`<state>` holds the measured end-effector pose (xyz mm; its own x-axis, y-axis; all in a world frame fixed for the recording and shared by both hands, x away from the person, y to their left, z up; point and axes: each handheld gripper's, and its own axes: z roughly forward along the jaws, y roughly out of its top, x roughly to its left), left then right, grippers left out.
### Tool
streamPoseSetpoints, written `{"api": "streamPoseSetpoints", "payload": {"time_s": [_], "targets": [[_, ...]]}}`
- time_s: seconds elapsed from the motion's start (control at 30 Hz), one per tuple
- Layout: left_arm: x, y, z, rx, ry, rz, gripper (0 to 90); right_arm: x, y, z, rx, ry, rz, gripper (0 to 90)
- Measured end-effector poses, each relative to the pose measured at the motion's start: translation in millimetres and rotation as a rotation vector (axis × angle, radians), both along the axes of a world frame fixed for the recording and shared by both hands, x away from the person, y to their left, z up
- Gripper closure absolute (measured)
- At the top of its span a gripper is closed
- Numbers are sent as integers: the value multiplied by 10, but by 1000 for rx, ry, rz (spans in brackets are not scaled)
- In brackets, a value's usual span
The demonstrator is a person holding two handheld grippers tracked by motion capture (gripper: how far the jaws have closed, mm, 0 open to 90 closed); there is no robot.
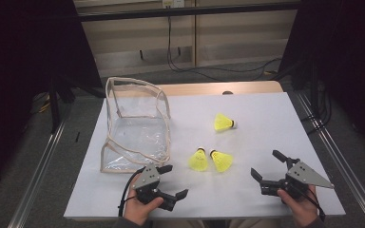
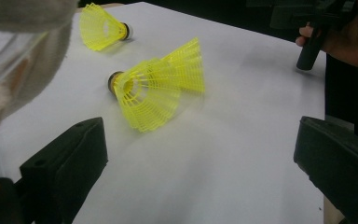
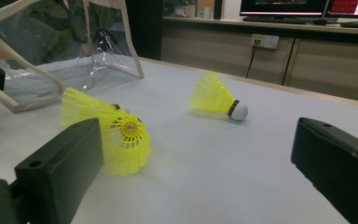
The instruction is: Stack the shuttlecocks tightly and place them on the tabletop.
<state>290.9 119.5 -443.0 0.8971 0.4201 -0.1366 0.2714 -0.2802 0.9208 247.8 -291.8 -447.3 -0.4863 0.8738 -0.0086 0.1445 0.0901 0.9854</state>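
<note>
We were at the reaching step: both hand-held grippers, left (image 1: 168,181) and right (image 1: 266,166), were spread and empty, the shuttlecock pair (image 1: 210,160) lay between them, right of the clear bag (image 1: 135,124), awaiting a pinch.

Dark cables (image 1: 209,71) hang from a wall socket (image 3: 264,41) beneath two monitors (image 3: 307,7).

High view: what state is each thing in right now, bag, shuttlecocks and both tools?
bag: open, nothing inside, lying on its side on the table
far shuttlecock: on its side, apart from the others
shuttlecock pair: on their sides, touching, between the tools
left tool: open, holding nothing
right tool: open, holding nothing
</note>
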Motion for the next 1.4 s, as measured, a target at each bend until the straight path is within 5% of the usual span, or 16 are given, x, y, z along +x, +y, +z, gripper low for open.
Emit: {"api": "streamPoseSetpoints", "payload": {"time_s": [0.77,1.4], "targets": [[53,-319,4,10,11,12,27,-1,5,-1,-1,-1,6,17],[128,-599,21,80,-2,84,28,-6,9,2,1,1,9,20]]}}
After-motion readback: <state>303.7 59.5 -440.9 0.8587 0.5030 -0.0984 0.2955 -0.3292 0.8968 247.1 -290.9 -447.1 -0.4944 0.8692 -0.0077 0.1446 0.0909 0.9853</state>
